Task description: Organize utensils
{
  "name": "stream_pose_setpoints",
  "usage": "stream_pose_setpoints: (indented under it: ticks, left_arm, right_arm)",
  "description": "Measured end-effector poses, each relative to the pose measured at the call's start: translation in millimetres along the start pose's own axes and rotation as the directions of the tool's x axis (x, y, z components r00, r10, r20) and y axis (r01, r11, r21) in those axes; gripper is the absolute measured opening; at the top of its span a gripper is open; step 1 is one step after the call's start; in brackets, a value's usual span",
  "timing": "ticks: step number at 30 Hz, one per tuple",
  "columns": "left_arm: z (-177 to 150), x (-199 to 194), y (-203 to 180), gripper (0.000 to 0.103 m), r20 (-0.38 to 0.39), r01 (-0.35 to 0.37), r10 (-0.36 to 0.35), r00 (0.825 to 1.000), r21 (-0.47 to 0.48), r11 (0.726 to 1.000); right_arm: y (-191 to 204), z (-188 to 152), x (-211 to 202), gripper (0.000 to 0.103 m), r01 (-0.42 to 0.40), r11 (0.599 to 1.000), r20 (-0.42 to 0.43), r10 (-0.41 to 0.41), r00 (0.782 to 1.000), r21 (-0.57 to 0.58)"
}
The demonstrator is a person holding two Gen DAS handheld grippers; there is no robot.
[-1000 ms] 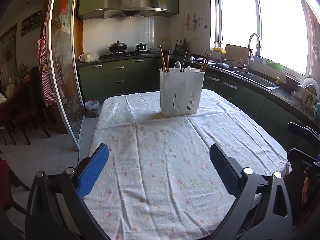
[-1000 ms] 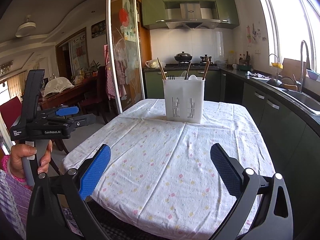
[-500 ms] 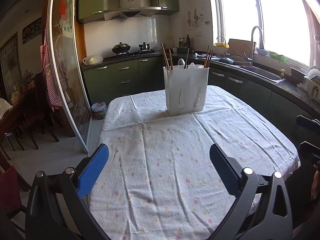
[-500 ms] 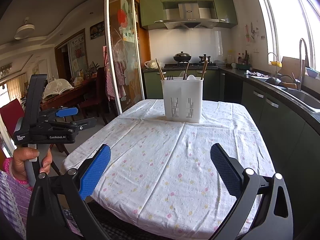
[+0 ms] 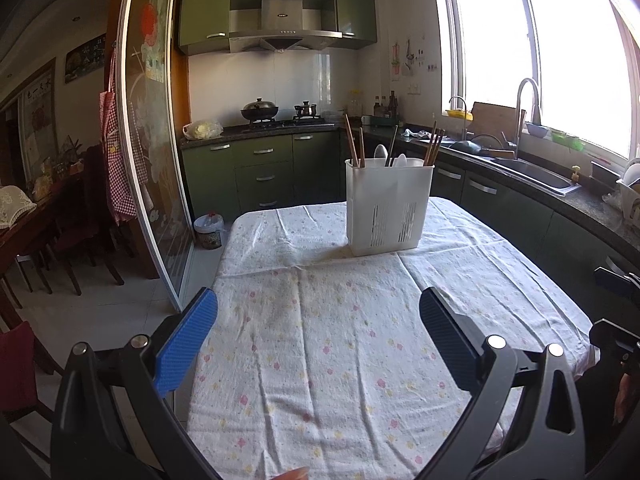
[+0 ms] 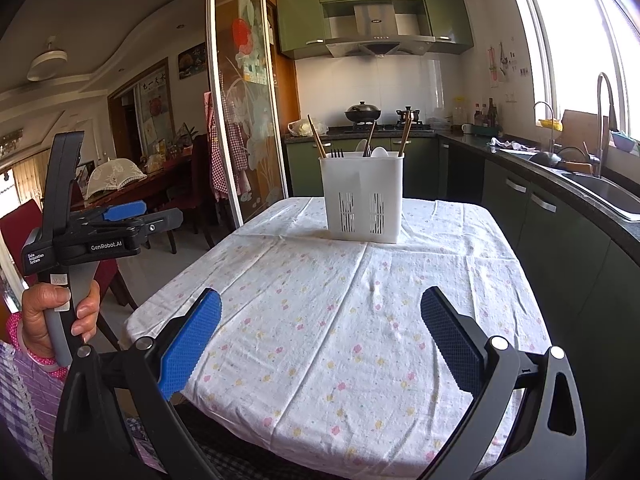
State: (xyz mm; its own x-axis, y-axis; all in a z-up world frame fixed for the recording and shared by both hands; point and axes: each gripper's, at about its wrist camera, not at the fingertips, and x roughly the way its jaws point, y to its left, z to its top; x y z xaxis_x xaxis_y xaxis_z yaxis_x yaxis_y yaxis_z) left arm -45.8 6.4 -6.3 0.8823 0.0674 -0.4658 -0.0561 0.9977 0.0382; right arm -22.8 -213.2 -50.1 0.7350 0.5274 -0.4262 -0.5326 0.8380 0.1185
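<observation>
White slotted utensil holder [image 5: 389, 207] stands upright toward the far end of the table [image 5: 340, 344], on a floral tablecloth [image 6: 352, 320]. Chopsticks [image 5: 351, 141] stick out at the left and right ends, white spoons [image 5: 400, 159] in the middle; dark fork tines [image 6: 337, 153] show only in the right wrist view. Handles and lower parts are hidden by the opaque walls, so the exact count and the compartments cannot be told.

Left gripper [image 5: 318, 322] spread wide, nothing between its pads, held over the near part of the table. Right gripper [image 6: 321, 322] also wide and empty, over the near edge. Both are well apart from the holder.

A hand [image 6: 52, 316] grips the left gripper's handle at the left edge of the right wrist view; the sleeve is cut off by the frame. At the right edge of the left wrist view, dark parts of the other device are only partly visible. Window area is overexposed.
</observation>
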Motion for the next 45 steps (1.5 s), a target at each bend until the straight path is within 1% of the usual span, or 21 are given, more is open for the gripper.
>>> stream_pose_setpoints:
  ticks: [4,11,14,21,29,35,45]
  left_arm:
    - [0.0,-1.0,-0.5,0.096,0.003,0.002,-0.002,1.000,0.000,1.000]
    - [1.9,-0.4,1.0,0.096,-0.006,0.040,-0.041,0.999,-0.018,0.999]
    - [2.2,0.6,2.6,0.096,-0.009,0.045,-0.045,0.999,-0.023,0.999]
    - [2.2,-1.1,1.0,0.096,0.004,0.033,-0.033,0.999,-0.009,0.999]
    - [3.7,-0.1,3.3,0.096,-0.002,0.034,-0.034,0.999,-0.025,0.999]
    - [4.1,-1.3,3.0,0.096,0.001,0.016,-0.016,1.000,-0.012,1.000]
    - [4.1,-1.5,2.0,0.096,-0.001,0.013,-0.013,1.000,-0.005,1.000]
  right_arm:
    - [0.1,-0.3,-0.4,0.098,-0.001,1.000,-0.001,0.001,1.000,-0.003]
    - [0.0,-1.0,0.0,0.098,-0.003,1.000,-0.002,0.003,1.000,-0.004]
    - [0.0,-1.2,-0.2,0.098,-0.003,1.000,-0.002,0.003,1.000,-0.004]
    - [0.2,-2.1,-1.5,0.098,-0.009,1.000,0.003,0.009,1.000,-0.004]
    - [0.2,-3.0,-2.7,0.098,-0.009,1.000,0.004,0.009,1.000,-0.005]
    - [0.0,-2.7,-3.7,0.098,-0.011,1.000,0.008,0.011,1.000,-0.005]
    - [0.7,-1.5,-5.9,0.098,-0.013,1.000,0.011,0.013,1.000,-0.003]
